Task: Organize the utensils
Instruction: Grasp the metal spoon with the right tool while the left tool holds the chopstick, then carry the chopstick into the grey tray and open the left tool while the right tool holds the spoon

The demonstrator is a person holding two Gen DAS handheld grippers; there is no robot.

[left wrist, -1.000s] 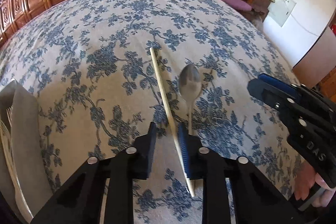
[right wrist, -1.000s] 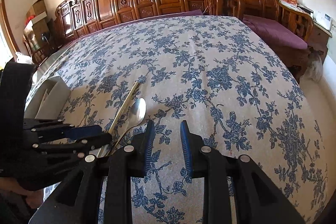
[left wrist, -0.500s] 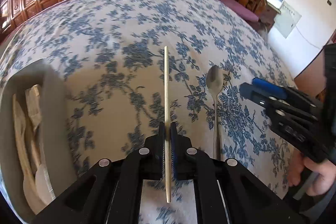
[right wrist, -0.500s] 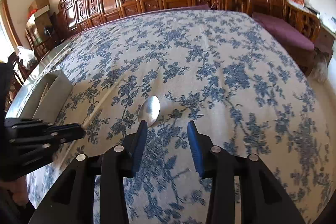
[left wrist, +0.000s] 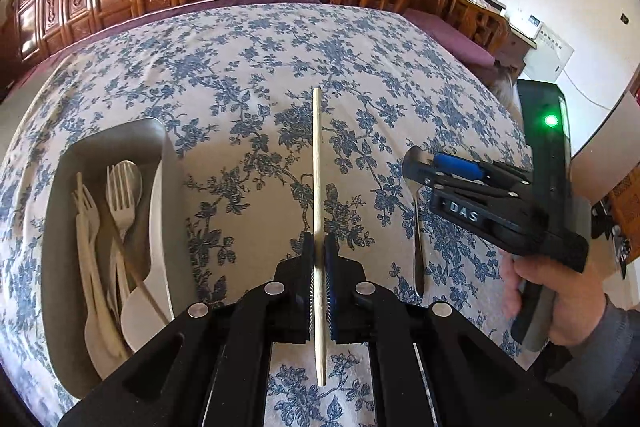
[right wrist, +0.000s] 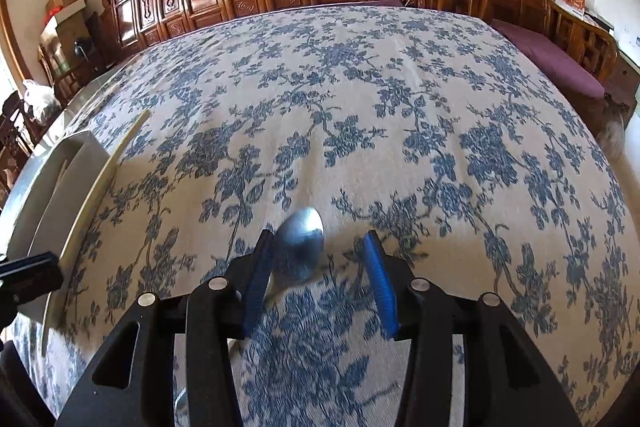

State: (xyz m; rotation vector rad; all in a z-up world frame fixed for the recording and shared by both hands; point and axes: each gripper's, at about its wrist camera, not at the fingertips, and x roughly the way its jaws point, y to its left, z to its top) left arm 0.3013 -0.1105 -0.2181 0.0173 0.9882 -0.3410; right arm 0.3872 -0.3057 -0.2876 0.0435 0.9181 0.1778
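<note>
A: Chopstick (left wrist: 318, 187) is clamped between the jaws of the left gripper (left wrist: 319, 287), held off the flowered cloth (left wrist: 248, 75), tip pointing away. Tray (left wrist: 168, 163) sits just to its left on the surface, already holding pale forks, spoons and one thin stick.

B: Right side?

A: Right gripper (right wrist: 318, 283) is over the metal spoon (right wrist: 299, 247). Jaws are opening; the bowl lies between them, close against the left pad, nothing pressing yet. Handle runs back under the gripper, toward the person's hand (left wrist: 560, 303).

B: Notes for the placing step?

A: My judgement: swing the chopstick over the tray so it lines up with the tray's long axis, lower until it is down among the cutlery, then release. Dropped from height, it would likely bounce or roll out. The grip sits toward the near end, so the long far end may sag or catch the rim; lead with that end slightly down.

B: And the spoon?

A: The bowl is wide and slick. Better to shift back and close across the handle. Centre it first; it sits off to one side.
</note>
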